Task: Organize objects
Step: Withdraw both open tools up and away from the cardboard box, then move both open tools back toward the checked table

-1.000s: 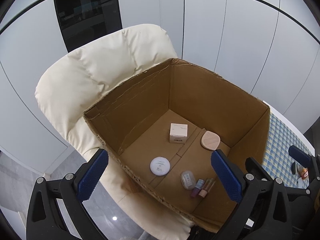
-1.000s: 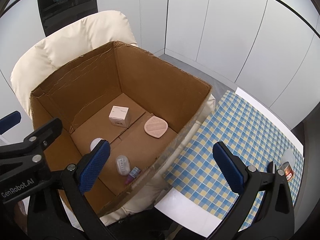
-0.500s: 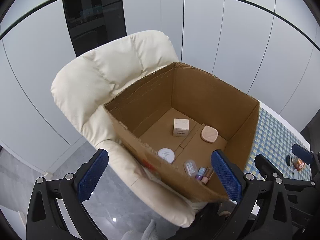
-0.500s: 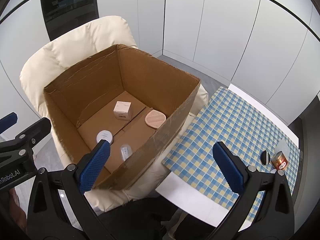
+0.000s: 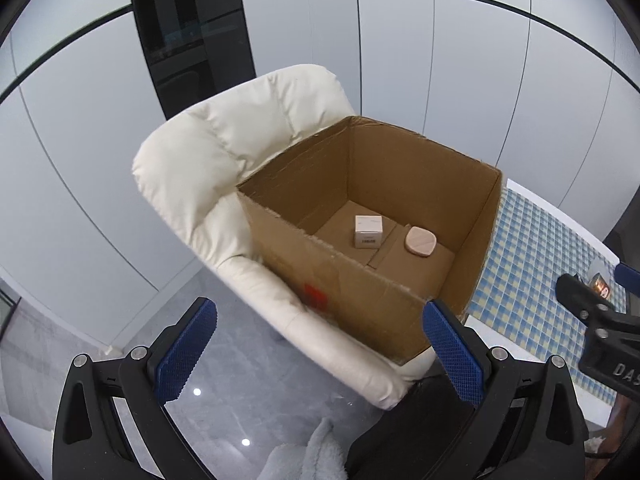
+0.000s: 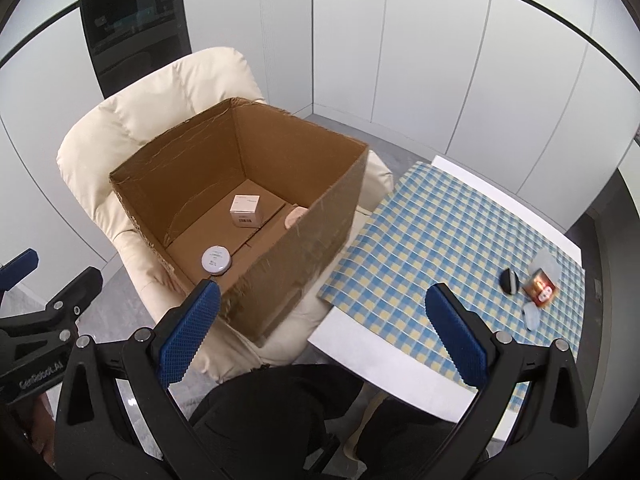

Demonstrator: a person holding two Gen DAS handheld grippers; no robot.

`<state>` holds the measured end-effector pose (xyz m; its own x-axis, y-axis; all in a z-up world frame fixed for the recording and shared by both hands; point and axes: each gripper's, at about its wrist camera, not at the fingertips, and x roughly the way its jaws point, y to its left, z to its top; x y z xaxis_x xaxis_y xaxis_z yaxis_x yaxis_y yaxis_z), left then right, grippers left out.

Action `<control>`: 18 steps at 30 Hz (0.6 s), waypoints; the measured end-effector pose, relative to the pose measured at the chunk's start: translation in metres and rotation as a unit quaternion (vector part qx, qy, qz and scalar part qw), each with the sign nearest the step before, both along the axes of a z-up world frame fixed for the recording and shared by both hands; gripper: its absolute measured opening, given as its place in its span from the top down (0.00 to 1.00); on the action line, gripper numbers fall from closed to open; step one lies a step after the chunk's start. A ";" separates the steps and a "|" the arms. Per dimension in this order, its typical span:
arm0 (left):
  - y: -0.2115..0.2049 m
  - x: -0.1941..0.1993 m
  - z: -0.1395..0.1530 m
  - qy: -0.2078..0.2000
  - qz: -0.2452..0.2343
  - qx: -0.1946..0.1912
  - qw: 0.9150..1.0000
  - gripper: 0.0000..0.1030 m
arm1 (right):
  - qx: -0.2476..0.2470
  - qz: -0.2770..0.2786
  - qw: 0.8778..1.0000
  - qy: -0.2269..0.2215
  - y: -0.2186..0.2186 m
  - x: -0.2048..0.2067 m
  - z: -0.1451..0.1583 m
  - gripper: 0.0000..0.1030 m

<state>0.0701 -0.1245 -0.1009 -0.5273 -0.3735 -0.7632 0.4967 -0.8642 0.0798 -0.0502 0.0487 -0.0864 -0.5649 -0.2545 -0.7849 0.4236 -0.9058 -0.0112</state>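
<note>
Blocking your sight line, the near wall of the cardboard box (image 5: 360,292) hides the front floor of the box in the left wrist view; only the white carton (image 5: 368,231) and the pink pad (image 5: 420,241) at its 3 o'clock show there. From the right wrist view the right wall covers most of that pad, while the round white compact (image 6: 216,260) shows at 7 o'clock from the carton. Any contents nearer the front corner cannot be made out.

The box sits open-topped on the seat of the cream armchair (image 5: 240,152). The carton stands upright near the floor centre, well apart from the compact.

At 3 o'clock in the right wrist view, the checked tabletop (image 6: 432,240) carries a small cluster near its far right edge: a dark round item (image 6: 509,280), an orange-labelled item (image 6: 541,287) and clear pieces, too blurred to identify. The remaining cloth surface is bare, and its near edge hangs over the white tabletop rim.

Your left gripper (image 5: 320,354) and right gripper (image 6: 328,336) both hold nothing, jaws spread wide, above the box's near rim.
</note>
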 end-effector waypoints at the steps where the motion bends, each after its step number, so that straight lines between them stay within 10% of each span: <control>1: 0.000 0.004 0.001 0.001 0.000 0.001 1.000 0.01 | 0.001 -0.003 1.000 0.001 0.003 0.003 0.002 0.00; 18: 0.046 0.048 0.008 -0.015 -0.032 -0.012 0.999 0.01 | -0.010 -0.027 1.000 -0.001 0.047 0.055 0.024 0.00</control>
